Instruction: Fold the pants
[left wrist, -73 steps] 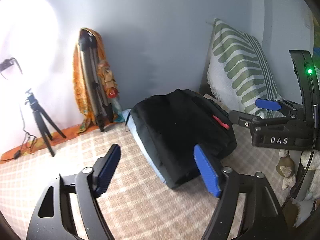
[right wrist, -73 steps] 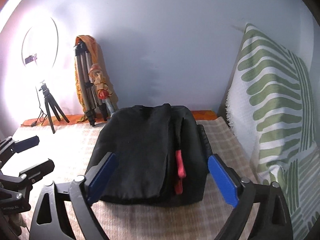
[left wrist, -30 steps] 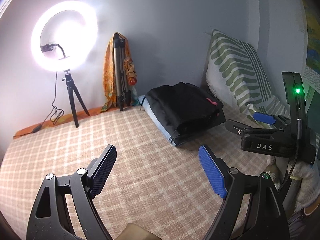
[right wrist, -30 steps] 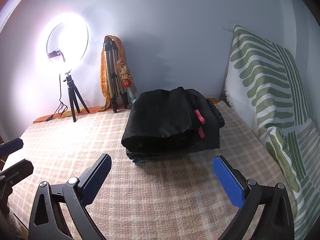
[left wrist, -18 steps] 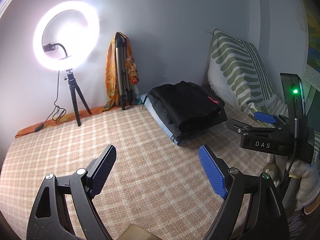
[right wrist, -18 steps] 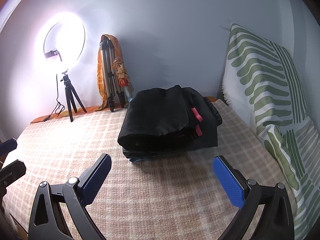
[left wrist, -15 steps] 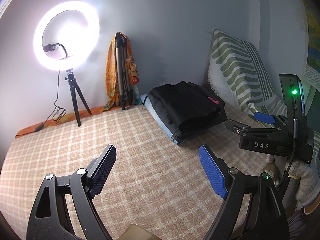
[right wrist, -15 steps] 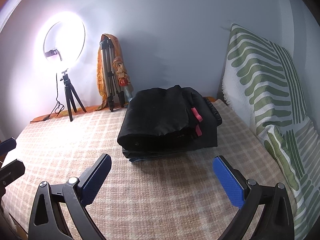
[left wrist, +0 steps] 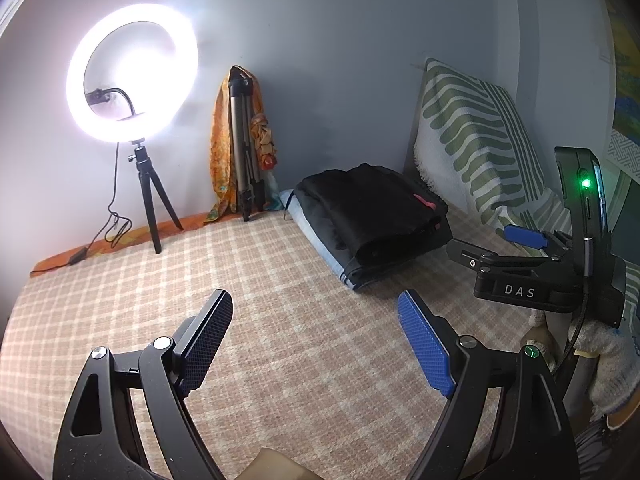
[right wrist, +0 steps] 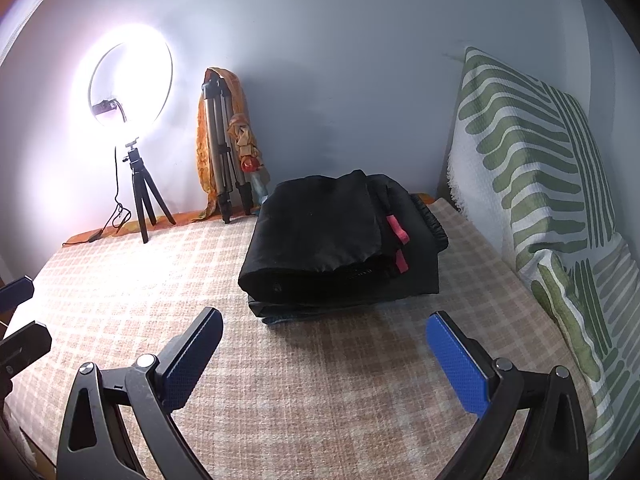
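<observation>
The black pants (right wrist: 320,232) lie folded on top of a small stack of folded clothes, resting on the checked bedspread (right wrist: 304,392) close to the far wall. Under the pants a pale blue layer (left wrist: 316,236) shows at the stack's edge; whether it is another garment is hard to tell. The left gripper (left wrist: 316,344) hangs above the bedspread well short of the pants, fingers spread wide with nothing between them. The right gripper (right wrist: 324,356) is likewise spread and empty, nearer the pants but not touching them. A green-striped pillow (right wrist: 532,184) leans just right of the pants. Left of the pants stand a folded tripod (right wrist: 224,160) draped in orange cloth and, farther left, a glowing ring light (right wrist: 128,84).
</observation>
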`<action>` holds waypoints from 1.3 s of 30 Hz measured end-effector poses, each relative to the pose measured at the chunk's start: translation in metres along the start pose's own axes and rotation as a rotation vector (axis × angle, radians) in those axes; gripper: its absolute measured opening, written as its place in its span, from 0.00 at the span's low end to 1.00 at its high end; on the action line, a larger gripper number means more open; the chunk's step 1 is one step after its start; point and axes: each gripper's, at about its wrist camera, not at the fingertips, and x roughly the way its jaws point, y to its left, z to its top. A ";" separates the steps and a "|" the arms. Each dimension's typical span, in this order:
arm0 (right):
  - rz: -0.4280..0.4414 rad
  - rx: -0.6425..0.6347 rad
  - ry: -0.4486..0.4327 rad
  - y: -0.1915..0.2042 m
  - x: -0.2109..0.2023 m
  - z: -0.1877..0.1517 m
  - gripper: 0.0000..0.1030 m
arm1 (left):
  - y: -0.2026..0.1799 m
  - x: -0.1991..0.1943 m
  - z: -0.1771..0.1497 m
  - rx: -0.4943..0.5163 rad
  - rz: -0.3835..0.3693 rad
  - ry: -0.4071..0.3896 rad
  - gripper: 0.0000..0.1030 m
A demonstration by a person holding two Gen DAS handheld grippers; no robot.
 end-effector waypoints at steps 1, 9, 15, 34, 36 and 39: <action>0.003 0.002 0.001 0.000 0.000 0.000 1.00 | 0.000 0.000 0.000 0.000 0.000 0.000 0.82; 0.013 0.008 0.006 -0.001 0.002 -0.001 1.00 | -0.001 0.000 0.000 -0.001 0.002 0.001 0.82; 0.016 -0.001 0.007 0.002 0.002 -0.002 1.00 | -0.002 0.000 0.000 0.001 0.004 -0.001 0.82; 0.032 0.013 0.012 0.003 0.002 -0.003 1.00 | -0.003 0.001 -0.002 0.009 0.006 0.005 0.82; 0.032 0.011 0.012 0.004 0.002 -0.003 1.00 | -0.003 0.001 -0.001 0.008 0.009 0.003 0.82; 0.033 0.011 0.012 0.004 0.002 -0.003 1.00 | -0.002 0.000 -0.002 0.008 0.010 -0.002 0.82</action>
